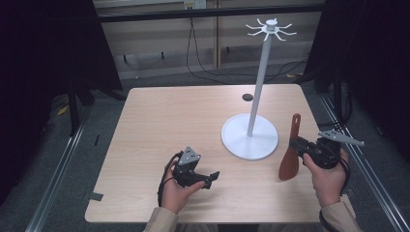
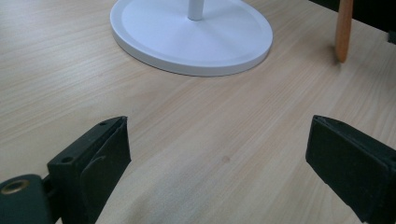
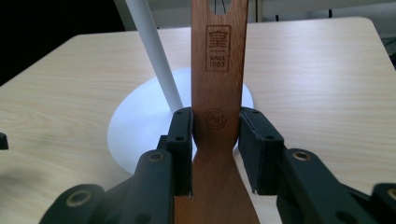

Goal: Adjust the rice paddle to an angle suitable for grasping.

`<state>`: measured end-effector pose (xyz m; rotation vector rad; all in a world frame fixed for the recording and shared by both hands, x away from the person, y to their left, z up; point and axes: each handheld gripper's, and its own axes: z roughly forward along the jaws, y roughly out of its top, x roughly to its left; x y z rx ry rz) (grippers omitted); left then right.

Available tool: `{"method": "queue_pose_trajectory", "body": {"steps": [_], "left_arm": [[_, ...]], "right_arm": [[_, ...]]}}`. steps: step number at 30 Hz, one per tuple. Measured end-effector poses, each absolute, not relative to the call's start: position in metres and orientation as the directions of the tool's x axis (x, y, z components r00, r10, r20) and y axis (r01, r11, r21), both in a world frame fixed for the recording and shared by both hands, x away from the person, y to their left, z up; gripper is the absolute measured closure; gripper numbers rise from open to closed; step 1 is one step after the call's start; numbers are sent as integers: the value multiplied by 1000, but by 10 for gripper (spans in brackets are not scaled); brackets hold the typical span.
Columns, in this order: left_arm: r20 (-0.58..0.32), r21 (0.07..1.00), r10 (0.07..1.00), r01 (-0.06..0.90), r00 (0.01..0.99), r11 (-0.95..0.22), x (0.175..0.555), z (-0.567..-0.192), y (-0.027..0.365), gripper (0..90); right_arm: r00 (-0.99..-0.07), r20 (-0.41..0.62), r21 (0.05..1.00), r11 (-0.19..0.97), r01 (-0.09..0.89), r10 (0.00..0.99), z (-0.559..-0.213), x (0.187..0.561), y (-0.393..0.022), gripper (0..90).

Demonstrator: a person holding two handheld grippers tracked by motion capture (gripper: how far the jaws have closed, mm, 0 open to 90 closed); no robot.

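A reddish-brown wooden spatula (image 1: 290, 152) stands upright at the right of the table, blade down, handle up. My right gripper (image 1: 296, 145) is shut on it where the handle meets the blade; in the right gripper view both pads (image 3: 182, 140) press the spatula (image 3: 218, 88) from either side. A white stand (image 1: 250, 137) with a round base, a tall pole and a ring of hooks (image 1: 270, 28) at the top is just left of the spatula. My left gripper (image 1: 212, 177) rests low near the front of the table, open and holding nothing (image 2: 217, 154).
The wooden table (image 1: 169, 116) has bare room on its left and middle. A small dark round mark (image 1: 247, 97) lies behind the stand. Black curtains, floor rails and cables surround the table. The stand's base (image 2: 191, 35) and the spatula's edge (image 2: 343, 30) lie ahead of the left gripper.
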<state>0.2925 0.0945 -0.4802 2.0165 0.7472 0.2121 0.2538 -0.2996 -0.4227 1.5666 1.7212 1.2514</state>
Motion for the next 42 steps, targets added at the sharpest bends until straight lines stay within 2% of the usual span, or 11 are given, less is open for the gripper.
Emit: {"method": "queue_pose_trajectory", "body": {"steps": [26, 42], "left_arm": [[-140, 829, 588, 419, 797, -370, 293, -481, 98, 64], [-139, 834, 592, 416, 794, -363, 293, -480, 99, 64]], "right_arm": [[-300, 134, 963, -52, 265, 944, -365, 259, -278, 669], [-324, 118, 992, -98, 80, 939, -337, 259, -271, 669]]}}
